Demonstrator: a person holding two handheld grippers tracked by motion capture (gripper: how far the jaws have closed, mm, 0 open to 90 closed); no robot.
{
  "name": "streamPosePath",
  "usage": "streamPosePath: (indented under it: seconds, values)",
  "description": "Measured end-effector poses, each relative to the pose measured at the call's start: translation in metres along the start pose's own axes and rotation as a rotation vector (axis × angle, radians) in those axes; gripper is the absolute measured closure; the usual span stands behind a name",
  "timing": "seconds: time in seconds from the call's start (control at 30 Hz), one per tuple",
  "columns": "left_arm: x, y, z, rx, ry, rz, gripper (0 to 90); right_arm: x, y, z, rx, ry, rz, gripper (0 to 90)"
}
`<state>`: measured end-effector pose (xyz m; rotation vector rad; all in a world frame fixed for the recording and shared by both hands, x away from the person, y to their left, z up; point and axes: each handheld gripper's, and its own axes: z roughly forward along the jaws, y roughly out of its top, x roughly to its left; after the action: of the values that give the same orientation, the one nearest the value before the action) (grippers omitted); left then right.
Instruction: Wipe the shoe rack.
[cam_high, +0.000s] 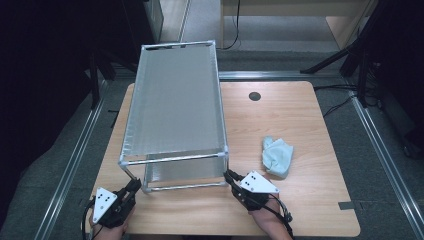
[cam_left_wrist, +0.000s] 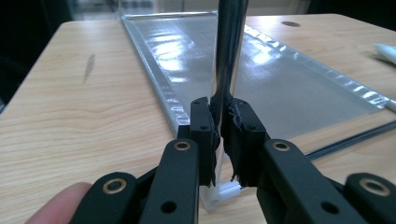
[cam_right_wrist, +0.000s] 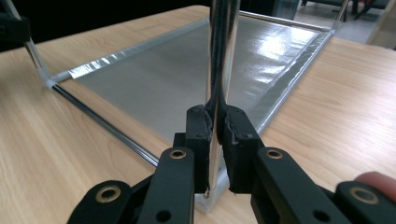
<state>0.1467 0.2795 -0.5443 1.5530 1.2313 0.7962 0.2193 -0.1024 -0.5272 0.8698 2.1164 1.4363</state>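
Left tool (cam_high: 134, 185) and right tool (cam_high: 231, 178) each clamp a front leg of the rack (cam_high: 175, 100), probably to lift it level off the surface (cam_high: 300, 125).

Rack lower shelf (cam_high: 182, 170): mostly hidden under the upper shelf (cam_high: 175, 100); a near strip is all that can be seen.
Rack far legs: hidden behind the upper shelf in the high view.
Near-left post (cam_left_wrist: 229, 51): top cut off by the upper edge of the left gripper view; foot partly hidden between the jaws.
Near-right post (cam_right_wrist: 223, 51): top cut off by the upper edge of the right gripper view.
Cloth (cam_left_wrist: 386, 52): cut off at the right edge of the left gripper view, blurred.
Hands: cut off by the near edge of the high view.
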Motion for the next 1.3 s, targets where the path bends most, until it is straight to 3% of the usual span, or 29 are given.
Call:
streamPosePath:
  seconds: [0.03,0.1,0.13,0.2,0.27,0.33,0.37,0.4,0.47,0.6,0.63,0.67,0.7,0.73,0.8,0.83,0.87,0.97,1.1,1.2,1.3]
  values:
    - [0.0,0.0,0.0,0.0,0.0,0.0,81.4,0.0,0.0,0.0,0.0,0.0,0.0,82.2]
    - [0.0,-0.001,-0.001,-0.001,-0.056,0.02,80.8,0.0,-0.001,-0.007,0.009,-0.001,-0.005,81.3]
    - [0.001,0.0,-0.004,-0.015,-0.081,0.029,72.5,-0.003,-0.005,-0.016,0.009,-0.009,-0.015,67.3]
    - [0.006,0.0,-0.008,-0.038,-0.113,0.022,59.2,-0.01,-0.008,-0.023,0.023,0.029,-0.003,51.6]
    - [0.012,0.001,-0.015,-0.057,-0.128,0.028,50.2,-0.018,-0.013,-0.033,0.02,0.041,-0.006,42.2]
    - [0.015,0.002,-0.017,-0.065,-0.124,0.033,42.9,-0.023,-0.015,-0.038,0.018,0.037,-0.01,39.4]
    - [0.024,0.003,-0.023,-0.076,-0.116,0.029,38.8,-0.036,-0.021,-0.05,0.005,-0.004,0.001,36.9]
    - [0.024,0.003,-0.023,-0.076,-0.116,0.029,36.4,-0.042,-0.023,-0.054,-0.003,-0.017,0.013,36.2]
    - [0.037,0.004,-0.029,-0.085,-0.099,0.004,32.2,-0.058,-0.027,-0.064,-0.021,-0.068,0.046,34.9]
    - [0.048,0.001,-0.027,-0.055,-0.058,-0.022,23.4,-0.094,-0.032,-0.081,-0.057,-0.177,0.125,30.2]
    - [0.053,-0.002,-0.024,-0.031,-0.03,-0.032,20.9,-0.102,-0.034,-0.085,-0.06,-0.199,0.144,28.3]
    - [0.053,-0.002,-0.024,-0.031,-0.03,-0.032,18.7,-0.11,-0.036,-0.088,-0.057,-0.228,0.153,27.0]
    - [0.056,-0.002,-0.022,-0.023,-0.017,-0.041,18.7,-0.11,-0.036,-0.088,-0.057,-0.228,0.153,27.0]
    - [0.06,-0.003,-0.021,-0.019,0.003,-0.06,16.1,-0.122,-0.041,-0.094,-0.044,-0.286,0.17,23.1]
    - [0.061,-0.004,-0.02,-0.016,0.009,-0.064,13.8,-0.129,-0.044,-0.097,-0.038,-0.302,0.185,21.0]
    - [0.065,-0.007,-0.018,-0.004,0.022,-0.058,13.4,-0.14,-0.049,-0.102,-0.023,-0.35,0.21,16.2]
    - [0.065,-0.007,-0.018,-0.004,0.022,-0.058,12.8,-0.14,-0.049,-0.102,-0.023,-0.35,0.21,16.2]
    - [0.069,-0.009,-0.014,0.019,0.065,-0.046,10.0,-0.159,-0.059,-0.116,-0.01,-0.419,0.275,10.2]
    - [0.074,-0.01,-0.012,0.017,0.099,-0.061,8.7,-0.172,-0.068,-0.125,0.011,-0.469,0.306,5.5]
    - [0.078,-0.011,-0.01,0.026,0.11,-0.088,7.1,-0.18,-0.073,-0.133,0.002,-0.488,0.355,2.6]
    - [0.079,-0.011,-0.008,0.035,0.111,-0.107,4.9,-0.178,-0.073,-0.132,0.016,-0.476,0.346,1.3]
